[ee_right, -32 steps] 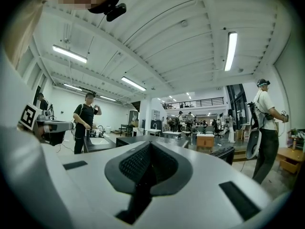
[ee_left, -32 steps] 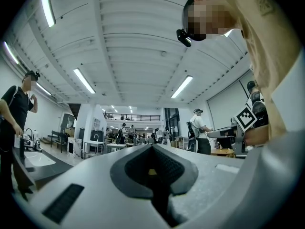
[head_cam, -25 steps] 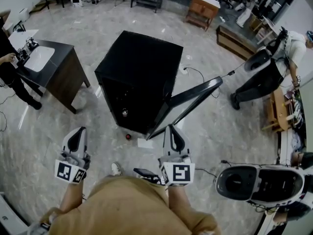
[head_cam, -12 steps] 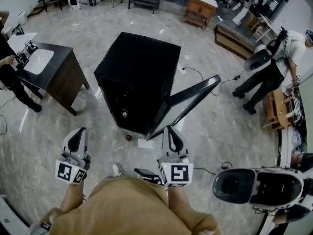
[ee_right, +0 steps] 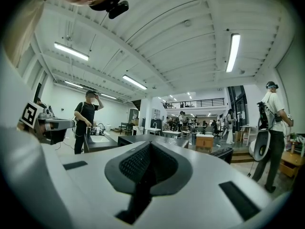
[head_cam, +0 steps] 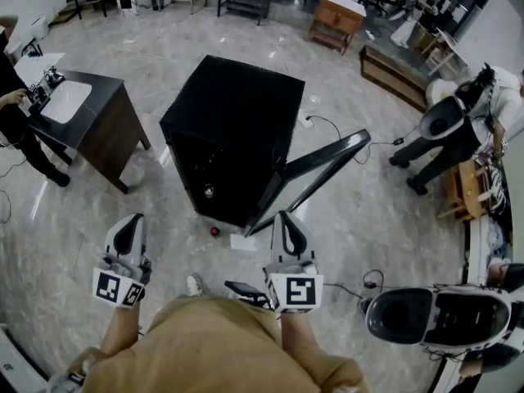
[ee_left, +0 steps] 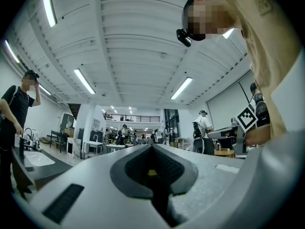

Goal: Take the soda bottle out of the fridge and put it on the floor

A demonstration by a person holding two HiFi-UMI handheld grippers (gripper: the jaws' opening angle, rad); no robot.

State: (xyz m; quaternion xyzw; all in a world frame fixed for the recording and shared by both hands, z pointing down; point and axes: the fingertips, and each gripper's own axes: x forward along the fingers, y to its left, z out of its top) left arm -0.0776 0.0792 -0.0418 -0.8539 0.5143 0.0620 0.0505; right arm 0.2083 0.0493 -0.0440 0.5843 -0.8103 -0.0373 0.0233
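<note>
Hardly moved since before, the left gripper (head_cam: 127, 222) and right gripper (head_cam: 288, 218) are held pressed together and empty, and what seems the soda bottle (head_cam: 209, 189) is seen ahead between them, in the fridge (head_cam: 233, 105), judged easier for the left.

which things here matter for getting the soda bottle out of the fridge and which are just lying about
job: black box-shaped fridge, its open door, left gripper and right gripper, both shut, empty
lying about: dark wooden sink table, white paper sheet, brown wooden cabinet
</note>
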